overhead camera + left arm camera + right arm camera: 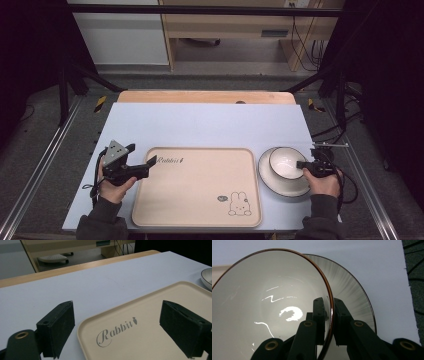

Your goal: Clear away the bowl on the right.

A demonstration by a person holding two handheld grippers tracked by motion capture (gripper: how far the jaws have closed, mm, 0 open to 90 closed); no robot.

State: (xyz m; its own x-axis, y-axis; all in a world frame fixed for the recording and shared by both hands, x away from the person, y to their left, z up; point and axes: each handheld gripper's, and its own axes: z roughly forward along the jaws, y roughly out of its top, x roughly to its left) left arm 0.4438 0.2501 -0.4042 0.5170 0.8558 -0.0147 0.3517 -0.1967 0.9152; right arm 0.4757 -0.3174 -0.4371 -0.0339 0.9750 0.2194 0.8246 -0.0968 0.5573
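On the plate [280, 182], right tongs [329, 315] clamping bowl [269, 302] rim

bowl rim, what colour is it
The bowl is white inside with a thin dark brown rim, clearest in the right gripper view.

High cam overhead; tool cams close; all share tray [195, 210].

Black tool [150, 162], brass screws, grey plate, seemingly dark sleeves [102, 220]
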